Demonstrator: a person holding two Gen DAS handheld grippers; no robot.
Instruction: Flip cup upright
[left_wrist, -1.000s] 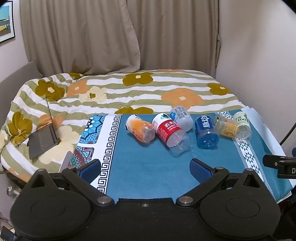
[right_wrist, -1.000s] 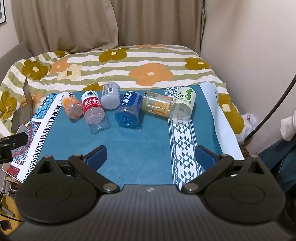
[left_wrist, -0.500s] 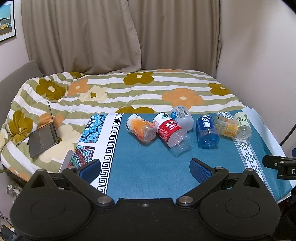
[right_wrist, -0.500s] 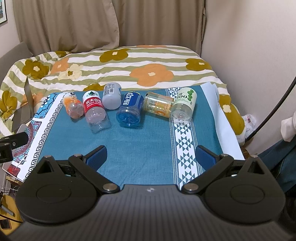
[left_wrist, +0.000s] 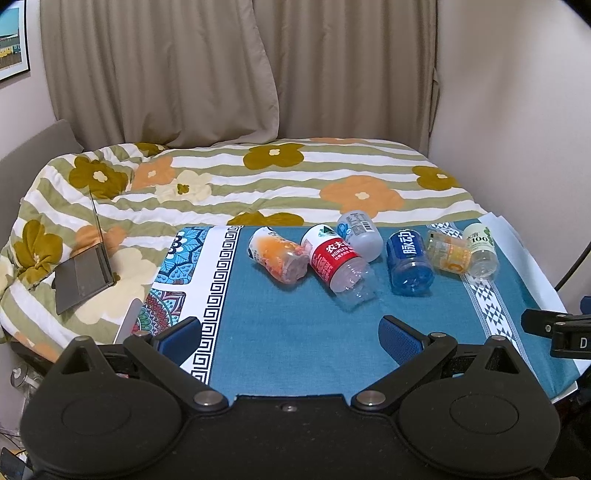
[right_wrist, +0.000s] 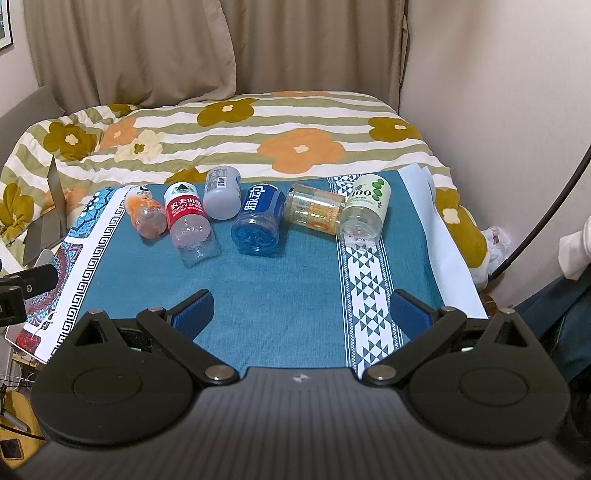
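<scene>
Lying on their sides in a row at the far end of the surface (right_wrist: 280, 295), six cups (right_wrist: 258, 218) sit well beyond both tongs, left (left_wrist: 290, 336) and right (right_wrist: 301, 308), each spread wide, empty.

Six cut-off bottle cups lie on their sides in a row on one blue patterned cloth (left_wrist: 295, 332): one orange cup (left_wrist: 277, 255), one red-labelled cup (left_wrist: 338, 265), one grey cup (left_wrist: 360, 235), one blue cup (left_wrist: 409, 262), one yellow-orange cup (left_wrist: 447, 252) and one green-and-white cup (left_wrist: 481, 250). None stands upright. One open laptop (left_wrist: 83, 271) sits on one flowered quilt (left_wrist: 295, 181). Two beige curtains (left_wrist: 236, 70) hang behind. One framed picture (left_wrist: 13, 38) is on the wall.
</scene>
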